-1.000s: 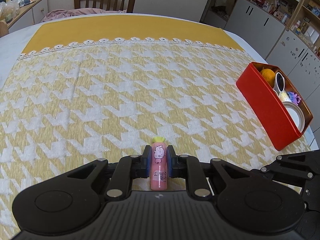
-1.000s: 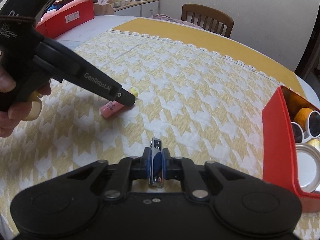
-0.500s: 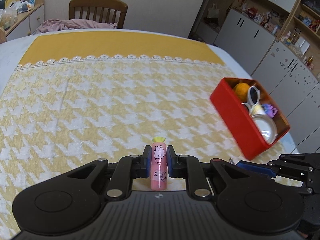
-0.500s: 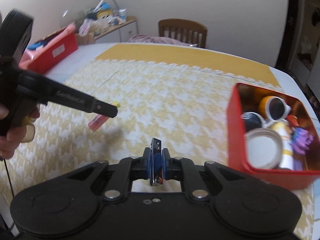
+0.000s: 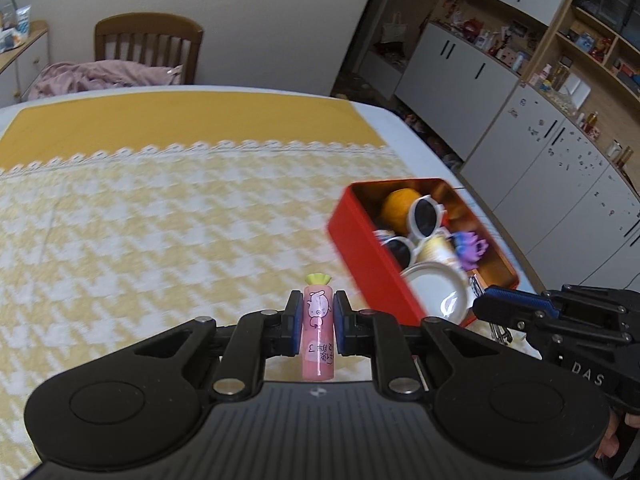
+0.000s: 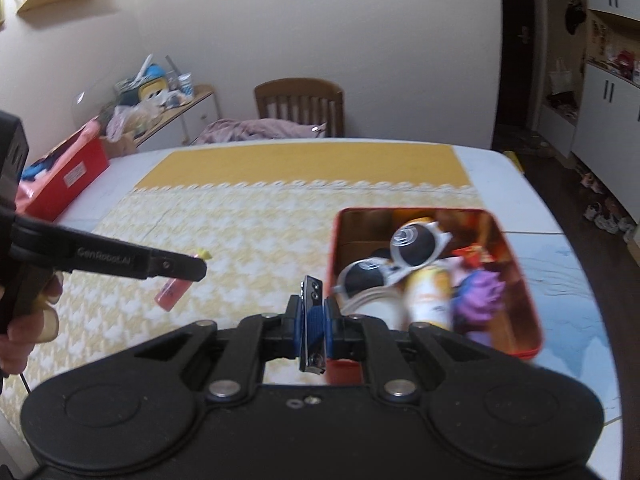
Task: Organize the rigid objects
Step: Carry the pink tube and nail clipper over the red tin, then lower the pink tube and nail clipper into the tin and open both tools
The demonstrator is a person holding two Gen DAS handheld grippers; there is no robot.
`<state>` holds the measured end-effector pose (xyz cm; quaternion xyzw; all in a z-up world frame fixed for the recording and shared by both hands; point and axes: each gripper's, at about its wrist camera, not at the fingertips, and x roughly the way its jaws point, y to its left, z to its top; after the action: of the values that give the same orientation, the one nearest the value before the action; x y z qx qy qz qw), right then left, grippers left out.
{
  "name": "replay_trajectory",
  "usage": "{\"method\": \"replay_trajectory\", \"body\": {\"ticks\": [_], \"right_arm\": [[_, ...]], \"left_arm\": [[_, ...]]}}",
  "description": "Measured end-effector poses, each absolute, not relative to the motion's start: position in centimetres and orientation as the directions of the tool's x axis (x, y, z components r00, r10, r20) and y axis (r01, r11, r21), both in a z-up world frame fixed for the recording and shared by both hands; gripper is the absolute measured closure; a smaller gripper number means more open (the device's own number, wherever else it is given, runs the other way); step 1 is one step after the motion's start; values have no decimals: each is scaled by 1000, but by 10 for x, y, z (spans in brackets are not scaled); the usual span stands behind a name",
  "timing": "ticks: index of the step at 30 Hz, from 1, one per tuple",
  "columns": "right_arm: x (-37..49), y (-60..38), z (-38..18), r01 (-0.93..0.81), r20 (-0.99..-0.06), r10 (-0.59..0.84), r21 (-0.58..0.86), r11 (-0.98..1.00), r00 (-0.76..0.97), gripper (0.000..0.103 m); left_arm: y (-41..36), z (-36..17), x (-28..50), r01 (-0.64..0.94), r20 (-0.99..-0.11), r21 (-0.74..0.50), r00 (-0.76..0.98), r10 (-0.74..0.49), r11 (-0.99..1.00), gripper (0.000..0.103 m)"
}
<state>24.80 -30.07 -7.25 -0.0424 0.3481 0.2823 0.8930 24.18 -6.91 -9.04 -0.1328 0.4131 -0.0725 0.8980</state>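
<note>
Houndstooth tablecloth point(image 5: 160, 240), wooden chair point(image 5: 148, 52) behind

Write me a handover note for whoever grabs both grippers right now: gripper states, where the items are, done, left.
Left gripper: shut on the pink tube, held above the yellow cloth.
Right gripper: shut on the nail clipper, at the near wall of the red tin.
Red tin: near the table's right edge, already holding sunglasses, a white lid, a purple toy, an orange ball and a yellow-and-white container.
Done: both items picked up.
Left: drop the nail clipper in the tin, then the pink tube. No other loose items show on the cloth.
</note>
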Motion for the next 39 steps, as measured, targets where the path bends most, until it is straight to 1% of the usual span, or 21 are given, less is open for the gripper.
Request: {"method": "replay_trajectory", "body": {"ticks": [7,18,24,33,39], "right_arm": [[269,-339,-67,-507,-632,450,105,856,630,93],[305,-388,-81,-469,-640,410,87,879,650,93],[320,-399,-91,-467,-645,426,119,876,635,93],[332,-394,-108,-521,-672,450,112,846,588,93],[336,-390,-121,-553,-710,456,112,826,537,93]], "left_arm": [[-113,-83,266,60,-713,-294,651,-261,954,88],[-179,-81,310,121,-721,-281,628,-292,952,88],[-207,-78,338,149,-722,-263,625,-297,953,88],[-239,-91,377,169,-737,-214,618,-273,962,88],[-254,-112,390,171,-774,-187,581,-252,967,87]]}}
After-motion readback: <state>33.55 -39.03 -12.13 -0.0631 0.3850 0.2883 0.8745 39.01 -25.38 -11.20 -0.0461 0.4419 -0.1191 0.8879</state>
